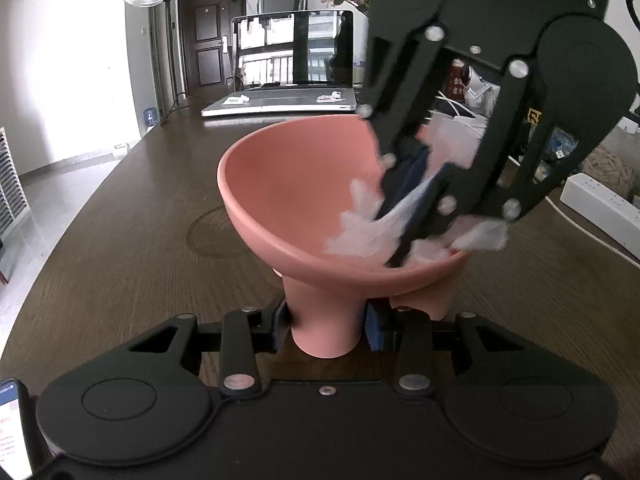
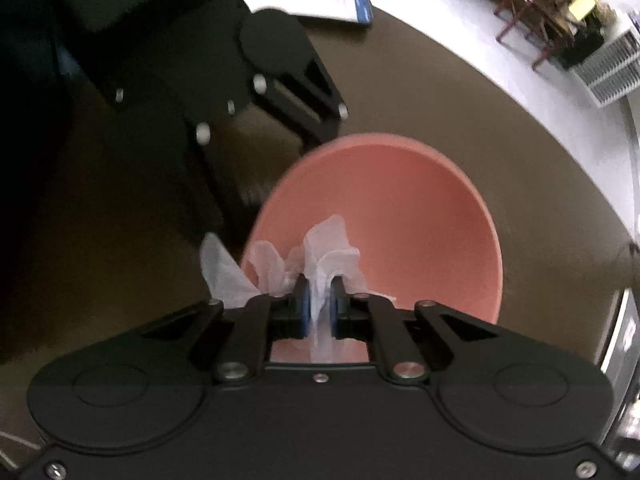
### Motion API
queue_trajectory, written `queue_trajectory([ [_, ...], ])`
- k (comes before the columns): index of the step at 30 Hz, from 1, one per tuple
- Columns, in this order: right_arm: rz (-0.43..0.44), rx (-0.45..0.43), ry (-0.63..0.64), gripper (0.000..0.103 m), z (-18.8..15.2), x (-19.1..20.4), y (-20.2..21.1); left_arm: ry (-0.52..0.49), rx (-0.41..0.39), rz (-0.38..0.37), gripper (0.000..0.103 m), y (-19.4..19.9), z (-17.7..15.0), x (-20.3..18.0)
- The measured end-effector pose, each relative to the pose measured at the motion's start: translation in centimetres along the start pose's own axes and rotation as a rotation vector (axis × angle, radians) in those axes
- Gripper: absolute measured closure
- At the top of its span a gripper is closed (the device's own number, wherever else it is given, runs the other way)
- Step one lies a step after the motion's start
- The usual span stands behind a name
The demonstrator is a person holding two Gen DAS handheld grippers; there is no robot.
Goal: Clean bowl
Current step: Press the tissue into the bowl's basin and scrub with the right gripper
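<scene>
Bowl: I am watching the pink bowl (image 1: 304,200) standing tilted on the dark wooden table (image 1: 120,240), its mouth turned toward the right gripper, a laptop (image 1: 288,72) well behind it.
Left gripper: I am holding the left gripper (image 1: 326,328) with its blue pads clamped on the bowl's round foot, one on each side, bracing it.
Right gripper: I am keeping the right gripper (image 2: 319,304) pinched together on a crumpled white tissue (image 2: 320,256), pointing steeply down into the bowl.
Contact: the tissue is pressing against the inner wall near the rim closest to the right gripper; some of it is spilling over the edge.
Done so far: I am judging the wipe to be under way; the visible inside is looking free of marks.
Left to do: I am reckoning the far wall and bottom are wanting a pass yet, then releasing the bowl.
Doubt: blur is hiding fine residue.
</scene>
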State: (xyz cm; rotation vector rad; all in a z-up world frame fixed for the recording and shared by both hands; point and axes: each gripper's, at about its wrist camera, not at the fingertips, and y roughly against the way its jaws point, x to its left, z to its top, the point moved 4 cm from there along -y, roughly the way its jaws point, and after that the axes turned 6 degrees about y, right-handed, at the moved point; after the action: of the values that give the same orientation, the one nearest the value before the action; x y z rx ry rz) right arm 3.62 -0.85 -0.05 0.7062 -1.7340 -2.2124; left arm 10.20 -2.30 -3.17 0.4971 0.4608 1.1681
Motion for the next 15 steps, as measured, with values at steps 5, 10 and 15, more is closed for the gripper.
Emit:
queue_trajectory([
  [5, -0.046, -0.025, 0.018, 0.094, 1.4, -1.2, -0.3, 0.0, 0.0, 0.0, 0.065, -0.1, 0.0, 0.0],
  [10, -0.088, 0.0, 0.006, 0.094, 0.6, -3.5, -0.5, 0.001, 0.0, -0.001, 0.065, -0.1, 0.0, 0.1],
  [15, -0.093, 0.062, -0.005, 0.094, -1.5, -3.8, -0.6, 0.003, 0.001, -0.002, 0.065, -0.1, 0.0, 0.3],
])
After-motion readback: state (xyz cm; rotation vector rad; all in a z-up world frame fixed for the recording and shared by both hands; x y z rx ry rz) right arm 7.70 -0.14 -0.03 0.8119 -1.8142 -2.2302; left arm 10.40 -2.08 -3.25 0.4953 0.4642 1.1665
